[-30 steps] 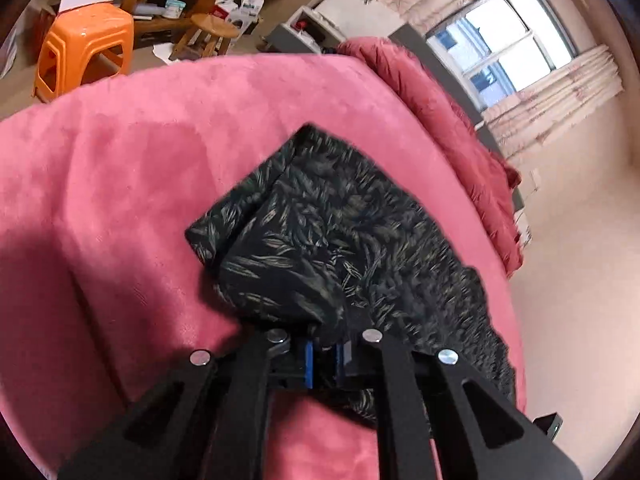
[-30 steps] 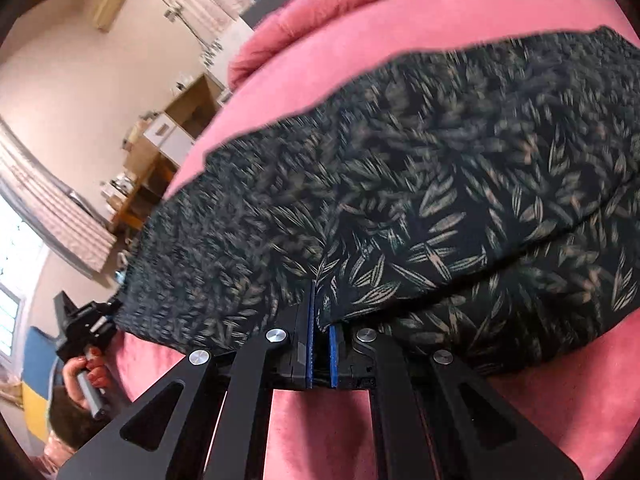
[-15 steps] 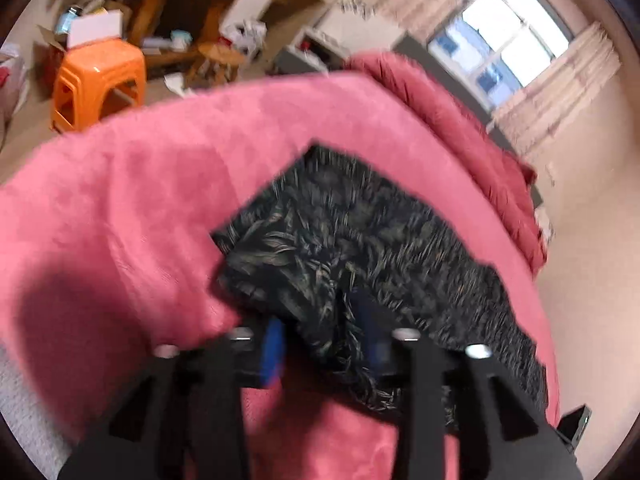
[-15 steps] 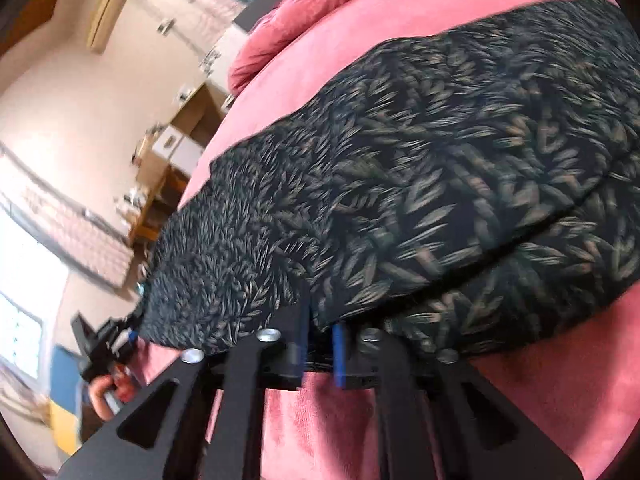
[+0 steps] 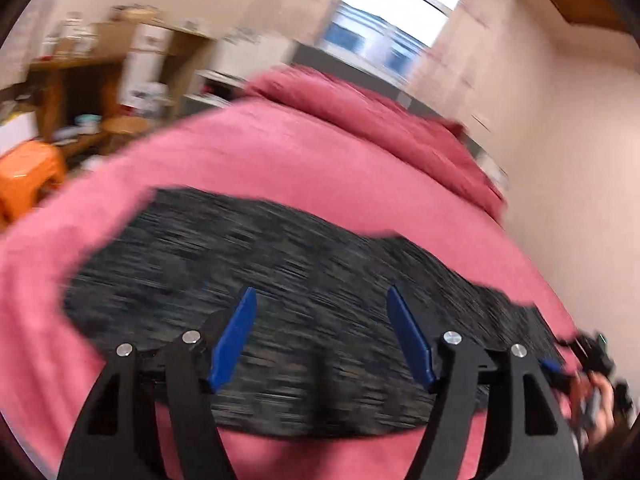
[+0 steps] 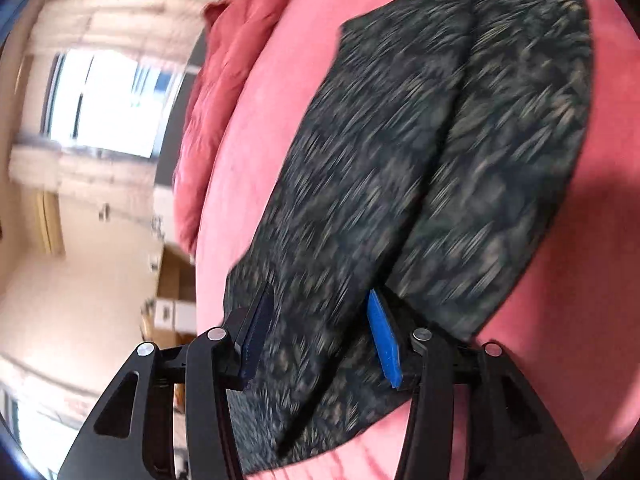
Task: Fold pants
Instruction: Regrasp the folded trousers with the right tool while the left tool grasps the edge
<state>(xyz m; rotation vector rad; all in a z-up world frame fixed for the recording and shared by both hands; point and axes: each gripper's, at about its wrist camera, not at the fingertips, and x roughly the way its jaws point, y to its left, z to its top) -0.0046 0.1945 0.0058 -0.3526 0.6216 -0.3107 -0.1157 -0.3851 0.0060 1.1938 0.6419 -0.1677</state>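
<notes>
The left gripper (image 5: 320,320) stands released, its two blue pads (image 5: 234,340) spread wide; its jaws have just been opening, and nothing is pinched between them, though the dark leaf-print pants (image 5: 280,280) fill the view in the gap and beyond. The right gripper (image 6: 316,332) is released too, its blue pads (image 6: 384,340) parted; its jaws have likewise just been opening, and a fold of the pants (image 6: 380,160) lies in the gap without either pad pressing on it. From the left wrist view the pants stretch as a long band across the pink blanket (image 5: 260,160), with blanket showing on every side of them; the picture is smeared, so the print reads only as streaks. From the right wrist view the pants lie doubled, two long layers side by side with a dark crease running between them away from the gripper. Beyond the pants a bunched red quilt (image 5: 380,120) lies at the far edge of the blanket. Past the quilt is a bright window (image 5: 384,24). To the left of the blanket in the left wrist view stand an orange plastic stool (image 5: 28,176) and cluttered wooden shelves (image 5: 80,88). At the right end of the pants, in that same view, a person's hand (image 5: 596,396) grips the handle of the other gripper.
</notes>
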